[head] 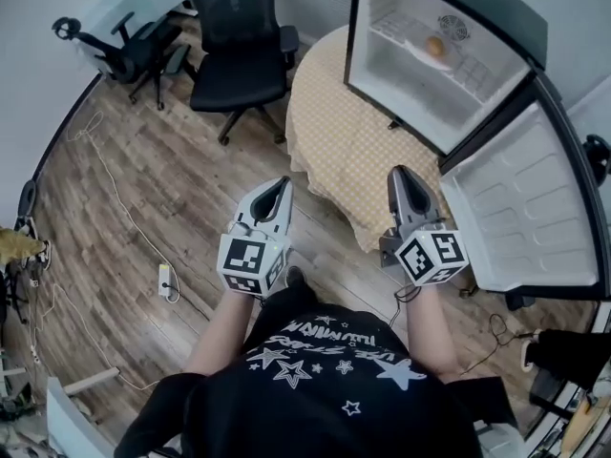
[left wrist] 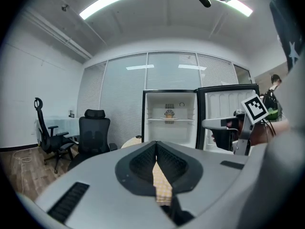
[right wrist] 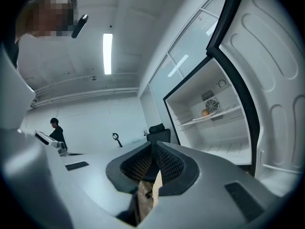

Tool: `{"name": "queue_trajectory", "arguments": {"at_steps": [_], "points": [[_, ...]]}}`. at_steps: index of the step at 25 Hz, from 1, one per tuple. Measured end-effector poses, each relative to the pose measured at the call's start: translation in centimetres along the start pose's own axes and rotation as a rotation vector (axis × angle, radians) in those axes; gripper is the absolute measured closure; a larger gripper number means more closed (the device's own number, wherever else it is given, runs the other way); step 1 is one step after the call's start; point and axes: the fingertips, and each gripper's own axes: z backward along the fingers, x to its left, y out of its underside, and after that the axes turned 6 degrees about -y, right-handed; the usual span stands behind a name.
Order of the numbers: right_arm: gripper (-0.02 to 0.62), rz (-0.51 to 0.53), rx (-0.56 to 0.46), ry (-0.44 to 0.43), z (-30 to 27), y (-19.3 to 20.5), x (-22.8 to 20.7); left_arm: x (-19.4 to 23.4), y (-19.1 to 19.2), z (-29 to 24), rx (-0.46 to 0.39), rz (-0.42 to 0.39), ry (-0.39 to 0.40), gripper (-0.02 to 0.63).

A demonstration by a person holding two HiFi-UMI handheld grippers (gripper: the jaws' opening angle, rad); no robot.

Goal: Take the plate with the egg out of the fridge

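Both handheld grippers are clenched and empty in the lower centre of the head view, facing an open fridge (head: 382, 76) at the upper right. The left gripper (head: 283, 183) has its jaws pressed together at the tips with nothing between them. Through the thin slit lower down, only yellow checked cloth shows. The right gripper (head: 400, 173) is likewise closed tight on nothing, its tips meeting in the middle of its own view. Neither gripper touches anything.

The egg (head: 435, 46) sits on a white plate (head: 417, 55) on the fridge's upper shelf. It is in front of a small round fan (head: 453, 29) in the back wall and well apart from both grippers. The fridge door (head: 520, 208) stands swung wide at the right of the frame, beside the right gripper.

A round table (head: 334, 132) under the checked cloth lies between the grippers and the fridge. A black office chair (head: 239, 46) stands at the upper left on the wood floor (head: 143, 189).
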Motion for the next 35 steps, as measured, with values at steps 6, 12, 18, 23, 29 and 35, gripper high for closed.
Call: {"name": "queue_trajectory", "arguments": {"at_steps": [6, 12, 18, 23, 29, 35], "points": [[0.560, -0.044, -0.048, 0.119, -2.8, -0.9, -1.1, 2.6, -0.9, -3.7, -0.012, -0.005, 0.105, 0.598], [0.558, -0.035, -0.039, 0.222, -4.1, -0.5, -1.8, 3.8, -0.9, -6.2, -0.004, -0.029, 0.212, 0.598], [0.555, -0.050, -0.013, 0.275, -4.1, 0.7, -2.2, 4.4, -0.1, -8.1, 0.013, -0.038, 0.273, 0.598], [0.481, -0.081, -0.012, 0.270, -4.9, 0.8, -3.9, 3.8, -0.1, -9.8, 0.016, -0.027, 0.277, 0.598], [0.442, -0.079, -0.028, 0.234, -8.0, -0.2, -6.2, 4.0, -1.4, -12.0, 0.002, -0.060, 0.253, 0.598], [0.355, -0.175, -0.084, 0.223, -10.8, -1.8, -9.4, 3.7, -2.6, -15.5, 0.011, -0.089, 0.254, 0.598]]}}
